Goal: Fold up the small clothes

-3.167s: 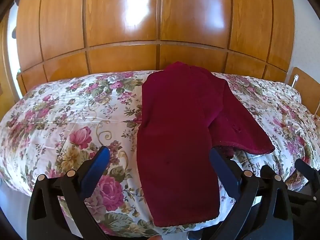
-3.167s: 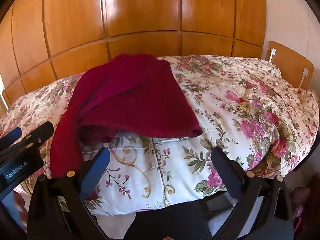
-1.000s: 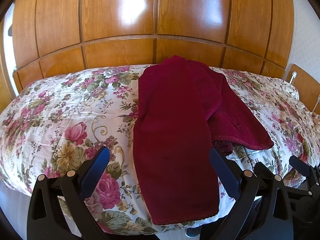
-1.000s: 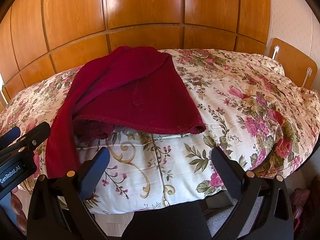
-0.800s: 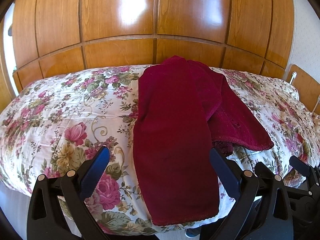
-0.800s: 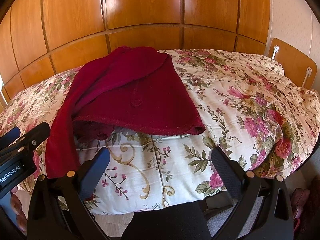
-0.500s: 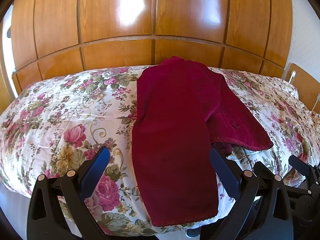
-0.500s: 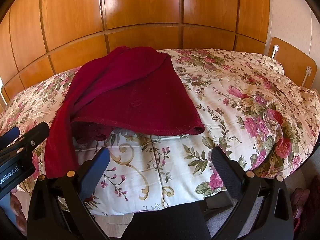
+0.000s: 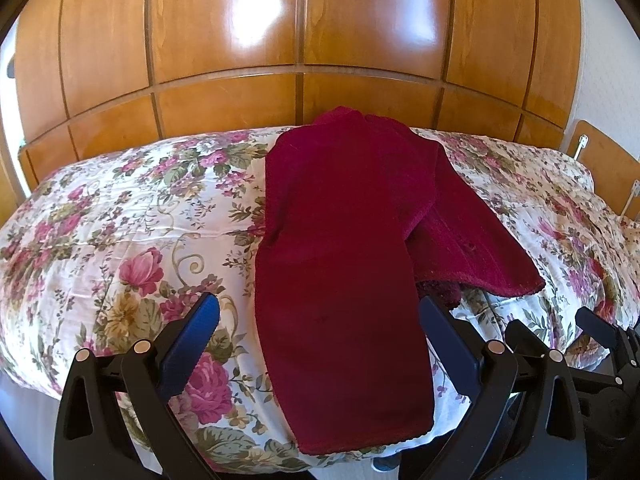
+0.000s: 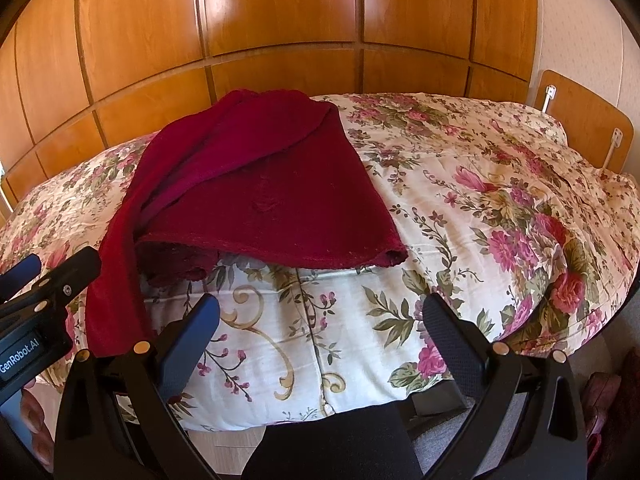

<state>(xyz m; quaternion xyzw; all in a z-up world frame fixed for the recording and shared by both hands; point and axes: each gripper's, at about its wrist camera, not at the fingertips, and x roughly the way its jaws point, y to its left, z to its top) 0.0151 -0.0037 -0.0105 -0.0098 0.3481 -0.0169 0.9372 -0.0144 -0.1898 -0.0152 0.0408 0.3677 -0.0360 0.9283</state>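
1. Both my claws, the left gripper (image 9: 316, 320) and the right gripper (image 10: 320, 320), stand wide and hold nothing; the dark red knitted garment (image 9: 344, 248) lies on the floral quilt (image 9: 120, 232), one long panel drooping over the near edge.
2. A shallow pinch could take one layer only; the heap would skew.
3. A lacy piece, perhaps a second hem, hides beneath the flap (image 10: 280, 200); it may drag out.

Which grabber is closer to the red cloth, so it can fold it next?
Probably the left gripper: open, with the red cloth lying right between its fingers. The right gripper, also open, faces bare floral bedspread.
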